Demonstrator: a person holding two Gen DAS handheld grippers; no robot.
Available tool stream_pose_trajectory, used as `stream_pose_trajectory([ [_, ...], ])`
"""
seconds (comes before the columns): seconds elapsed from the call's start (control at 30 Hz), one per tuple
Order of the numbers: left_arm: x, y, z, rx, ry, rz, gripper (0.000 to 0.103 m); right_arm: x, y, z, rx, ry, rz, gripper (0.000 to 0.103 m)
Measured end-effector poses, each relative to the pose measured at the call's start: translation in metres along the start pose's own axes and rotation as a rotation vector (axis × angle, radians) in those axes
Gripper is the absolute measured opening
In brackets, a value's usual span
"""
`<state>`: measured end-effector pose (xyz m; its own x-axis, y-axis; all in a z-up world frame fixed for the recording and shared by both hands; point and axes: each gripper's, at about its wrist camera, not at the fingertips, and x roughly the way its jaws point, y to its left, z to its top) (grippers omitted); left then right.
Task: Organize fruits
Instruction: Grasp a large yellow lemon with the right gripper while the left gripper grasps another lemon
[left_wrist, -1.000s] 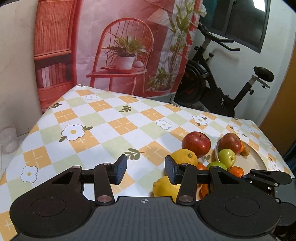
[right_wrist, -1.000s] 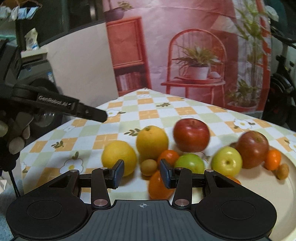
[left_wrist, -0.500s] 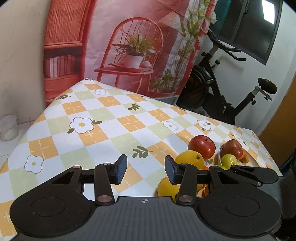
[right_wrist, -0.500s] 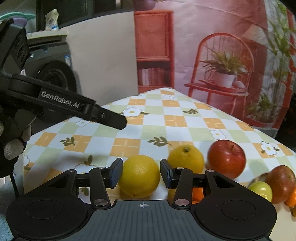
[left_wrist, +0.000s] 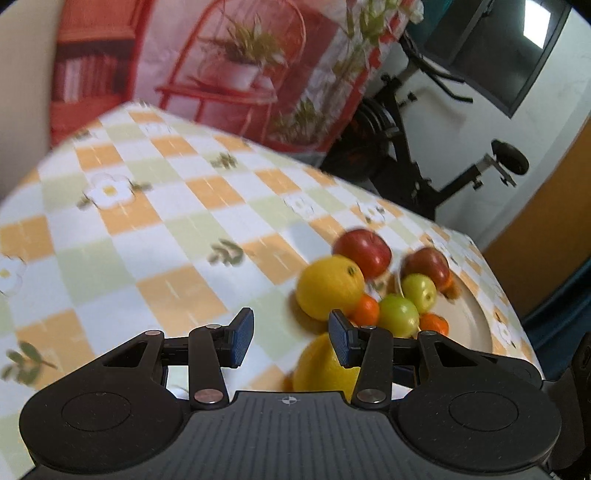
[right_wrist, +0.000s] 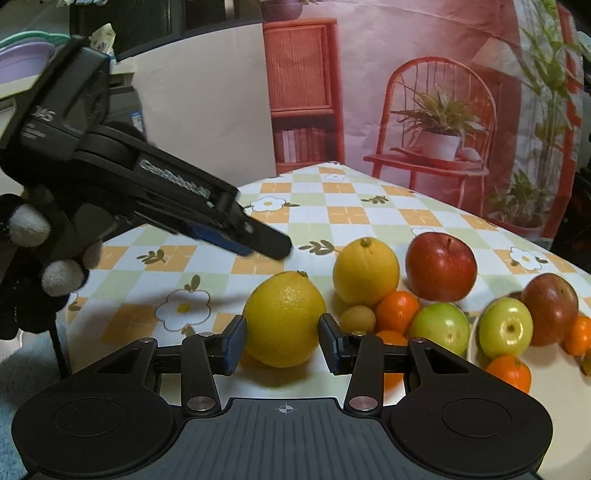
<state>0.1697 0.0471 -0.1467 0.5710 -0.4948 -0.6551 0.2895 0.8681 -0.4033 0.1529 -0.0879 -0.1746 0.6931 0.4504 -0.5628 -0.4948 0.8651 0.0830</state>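
Observation:
My right gripper (right_wrist: 281, 343) is low over the table, its jaws closing. A yellow citrus (right_wrist: 284, 319) rests on the cloth just ahead, framed by the two fingertips; I see no pad pressing on it. Behind it lie a second yellow citrus (right_wrist: 365, 271), a red apple (right_wrist: 441, 267), a tangerine (right_wrist: 397, 310), a small tan fruit (right_wrist: 356, 319) and a green apple (right_wrist: 439, 326). My left gripper (left_wrist: 291, 338) is open and empty, with the near citrus (left_wrist: 325, 365) under its right finger. It also shows as the left gripper (right_wrist: 266, 245) held by a gloved hand (right_wrist: 55, 273).
A cream plate (right_wrist: 554, 387) at the right holds a green apple (right_wrist: 506, 326), a red apple (right_wrist: 550, 308) and tangerines. The checked tablecloth (left_wrist: 155, 251) spreads to the left. An exercise bike (left_wrist: 424, 166) stands beyond the table's far edge.
The right gripper swung left and closed in until the near yellow citrus sits framed by its fingers. The left gripper tilted down, rolled, and came lower toward the fruit.

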Motion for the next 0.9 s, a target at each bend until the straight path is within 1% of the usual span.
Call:
stream_pose_trajectory([
  [0.1,0.006,0.001,-0.002,-0.03,0.011,-0.037,0.045,-0.003,-0.002,-0.002,0.015,-0.001,-0.004,0.039],
  [0.17,0.007,0.003,-0.002,-0.042,0.024,-0.067,0.039,-0.004,-0.004,-0.004,0.03,-0.001,0.0,0.039],
  [0.2,0.007,0.003,-0.003,-0.04,0.028,-0.074,0.039,-0.005,-0.004,-0.006,0.032,-0.001,0.001,0.039],
  [0.23,0.007,0.002,-0.003,-0.034,0.031,-0.076,0.039,-0.005,-0.004,-0.006,0.032,-0.001,0.001,0.039],
  [0.33,0.007,0.0,-0.005,-0.025,0.036,-0.082,0.039,-0.005,-0.005,-0.007,0.049,0.008,0.012,0.044],
  [0.53,0.004,-0.003,-0.008,0.004,0.04,-0.095,0.039,0.003,-0.008,-0.007,0.074,0.026,0.018,0.05],
  [0.67,0.002,-0.003,-0.008,0.011,0.043,-0.099,0.039,0.01,-0.011,-0.007,0.104,0.043,0.033,0.051],
  [0.9,0.0,-0.004,-0.008,0.015,0.043,-0.1,0.038,0.01,-0.011,-0.011,0.097,0.031,0.033,0.051],
])
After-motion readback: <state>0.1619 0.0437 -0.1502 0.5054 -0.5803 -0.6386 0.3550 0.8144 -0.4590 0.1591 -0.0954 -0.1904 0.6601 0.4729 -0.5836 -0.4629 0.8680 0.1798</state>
